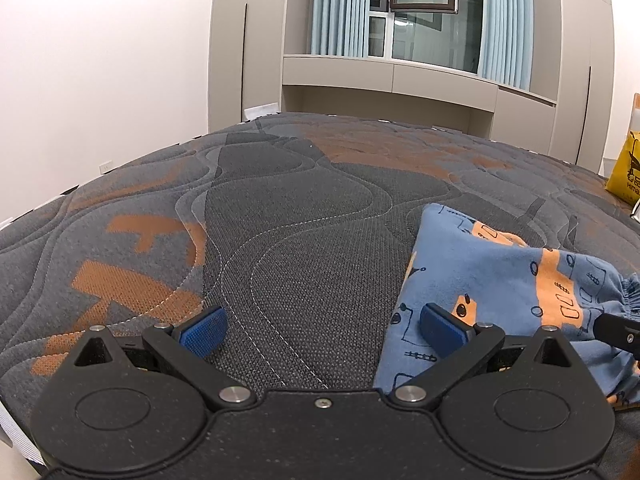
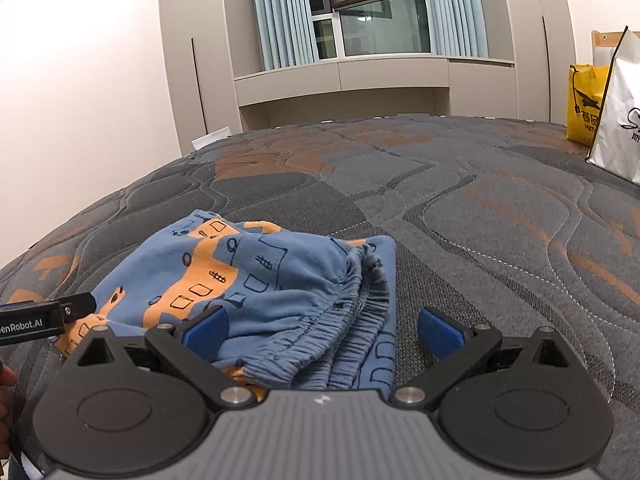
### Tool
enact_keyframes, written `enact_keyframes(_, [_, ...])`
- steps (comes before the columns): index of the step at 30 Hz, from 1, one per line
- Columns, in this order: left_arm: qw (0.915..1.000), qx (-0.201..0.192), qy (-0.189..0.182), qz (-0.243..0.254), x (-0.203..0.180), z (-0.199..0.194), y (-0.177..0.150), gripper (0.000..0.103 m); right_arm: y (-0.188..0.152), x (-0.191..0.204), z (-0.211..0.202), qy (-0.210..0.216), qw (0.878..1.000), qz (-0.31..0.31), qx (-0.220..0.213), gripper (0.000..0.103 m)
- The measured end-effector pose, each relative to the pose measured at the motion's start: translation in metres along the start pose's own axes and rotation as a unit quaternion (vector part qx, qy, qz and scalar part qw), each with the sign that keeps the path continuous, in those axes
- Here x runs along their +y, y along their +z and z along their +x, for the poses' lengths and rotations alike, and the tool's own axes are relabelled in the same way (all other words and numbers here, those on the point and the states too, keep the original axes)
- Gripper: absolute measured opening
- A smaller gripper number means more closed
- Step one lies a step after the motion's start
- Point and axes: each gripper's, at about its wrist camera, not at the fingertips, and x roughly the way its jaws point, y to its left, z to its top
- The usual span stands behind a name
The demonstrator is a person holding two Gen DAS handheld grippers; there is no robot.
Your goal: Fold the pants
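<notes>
Blue pants with orange bus prints (image 2: pixel 256 292) lie folded in a small bundle on the quilted mattress, elastic waistband (image 2: pixel 360 320) toward me. My right gripper (image 2: pixel 322 330) is open, its blue pads on either side of the waistband without pinching it. In the left wrist view the pants (image 1: pixel 492 280) lie at the right. My left gripper (image 1: pixel 322 330) is open over bare mattress, its right pad (image 1: pixel 440 328) over the pants' left edge. The left gripper's finger tip (image 2: pixel 76 306) shows at the left of the right wrist view.
The grey and orange quilted mattress (image 1: pixel 280 220) stretches ahead. A yellow bag (image 2: pixel 584 104) and a white bag (image 2: pixel 620 112) stand at its far right edge. Cabinets and a curtained window (image 2: pixel 360 12) are behind; a white wall lies to the left.
</notes>
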Motion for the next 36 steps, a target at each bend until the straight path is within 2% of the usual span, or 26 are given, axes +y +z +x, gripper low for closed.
enact_keyframes(15, [1.0,0.002,0.002,-0.001,0.0,0.001,0.001,0.103,-0.003,-0.007,-0.002,0.003,1.0,0.028,0.005,0.103])
enact_keyframes(20, [0.9999,-0.008,0.013,0.007,-0.006,-0.005,0.005,0.102,-0.003,-0.008,-0.004,0.004,0.999,0.032,0.004,0.103])
enact_keyframes(25, [0.9993,-0.026,-0.012,0.026,-0.022,-0.01,0.012,0.102,-0.004,-0.008,-0.004,0.004,0.999,0.035,0.004,0.103])
enact_keyframes(29, [0.9983,-0.004,-0.013,0.057,-0.036,0.0,0.005,0.103,-0.003,-0.006,-0.005,0.002,0.999,0.033,0.006,0.103])
enact_keyframes(31, [0.9981,-0.002,-0.014,0.06,-0.036,0.0,0.002,0.103,-0.003,-0.005,-0.007,-0.01,1.0,0.02,0.01,0.103])
enact_keyframes(33, [0.9979,0.001,-0.02,0.062,-0.034,-0.001,0.003,0.103,-0.002,0.0,-0.012,-0.044,0.999,-0.031,0.009,0.103])
enact_keyframes(36, [0.9973,0.003,-0.029,0.067,-0.029,-0.002,0.004,0.103,-0.008,0.0,-0.026,-0.051,0.995,-0.084,-0.002,0.103])
